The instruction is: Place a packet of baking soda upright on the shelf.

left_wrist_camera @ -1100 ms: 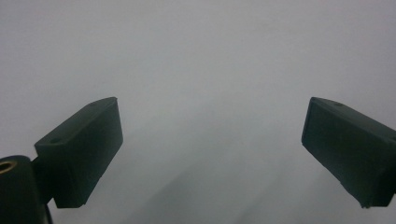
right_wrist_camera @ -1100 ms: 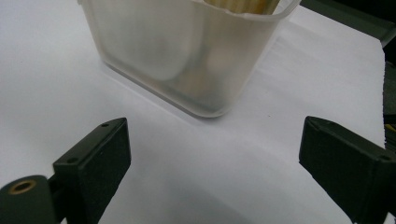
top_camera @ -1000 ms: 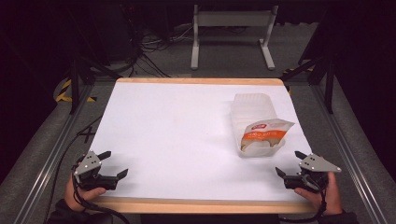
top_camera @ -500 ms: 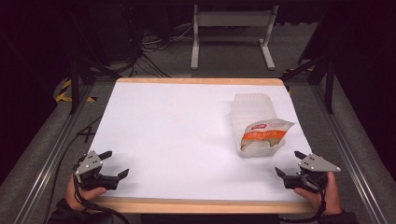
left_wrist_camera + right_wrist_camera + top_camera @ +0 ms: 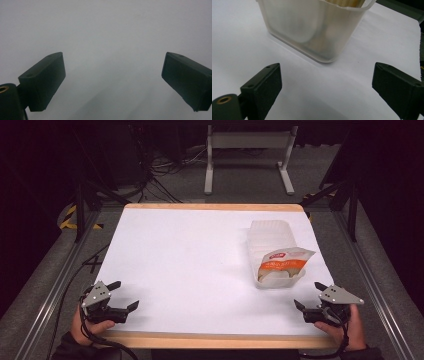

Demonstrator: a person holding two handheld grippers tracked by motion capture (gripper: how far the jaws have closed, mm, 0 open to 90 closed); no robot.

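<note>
I had the left gripper (image 5: 122, 296) low at the near left corner of the white rectangular surface (image 5: 190, 260), its jaws spread wide with nothing between them. In the left gripper view, the left gripper (image 5: 113, 82) looked out over bare white surface (image 5: 107, 32), the two black jaws standing well apart at either side.

My right gripper (image 5: 307, 296) sat at the near right corner, held in a hand (image 5: 350, 327) at the wooden front edge. Its jaws were also wide open and held nothing. Just beyond it stood the translucent, ribbed plastic tub (image 5: 272, 237), upright on the right half of the surface, near the right edge. An orange and white printed snack bag (image 5: 282, 265) lay in the tub's nearer end, its crinkled top spilling a little over the rim, with a red label showing on its upper face.

In the right gripper view, the right gripper (image 5: 327, 87) pointed at the tub (image 5: 312, 27), whose rounded near corner rested on the surface (image 5: 237, 45) a short way ahead of the jaws, apart from them. Something pale and tan showed dimly through the tub's cloudy wall and above its rim; I could not tell its details from there.
</note>
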